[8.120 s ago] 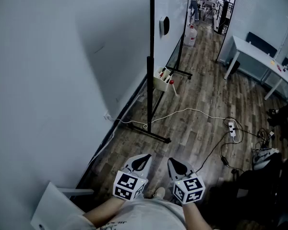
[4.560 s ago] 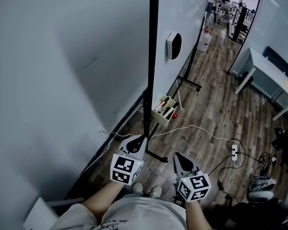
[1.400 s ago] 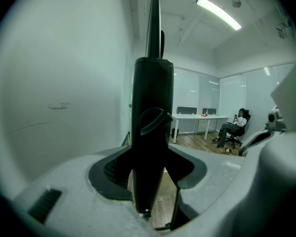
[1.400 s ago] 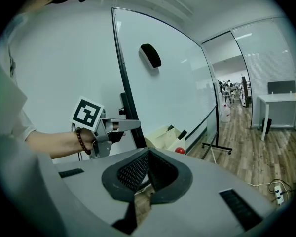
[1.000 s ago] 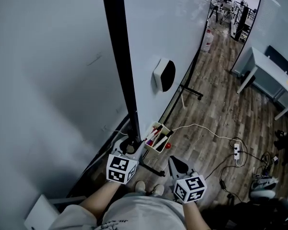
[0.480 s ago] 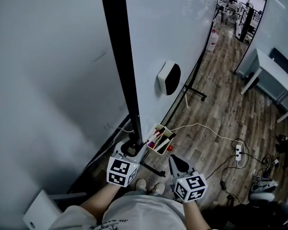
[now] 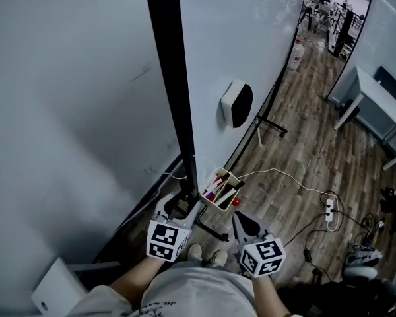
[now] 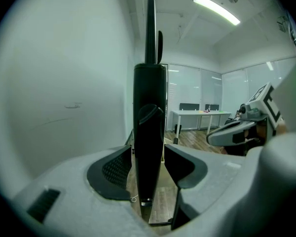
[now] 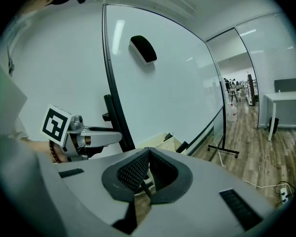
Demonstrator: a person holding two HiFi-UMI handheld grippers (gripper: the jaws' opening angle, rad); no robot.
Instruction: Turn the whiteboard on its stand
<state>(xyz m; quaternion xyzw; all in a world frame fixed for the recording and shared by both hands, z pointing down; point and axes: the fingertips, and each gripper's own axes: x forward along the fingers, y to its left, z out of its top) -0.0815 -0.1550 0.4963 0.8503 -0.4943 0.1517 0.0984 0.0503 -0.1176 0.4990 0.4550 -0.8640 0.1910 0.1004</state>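
The whiteboard stands on its stand with its white face toward the right and its black frame edge running down the middle of the head view. A black eraser sticks to the face. A marker tray hangs at its bottom. My left gripper straddles the black upright low down. Its jaws are opening, and the pads stand close on either side of the upright. My right gripper hovers beside it to the right, shut with nothing between the pads.
A pale wall fills the left. The stand's black foot lies on the wood floor by the person's shoes. A white cable and power strip lie to the right. A white desk stands at the far right, and another stand's foot is beyond.
The board swung from edge-on to showing its face, eraser and tray on my right. My left gripper came onto the black upright. Over the last second both grippers barely moved.
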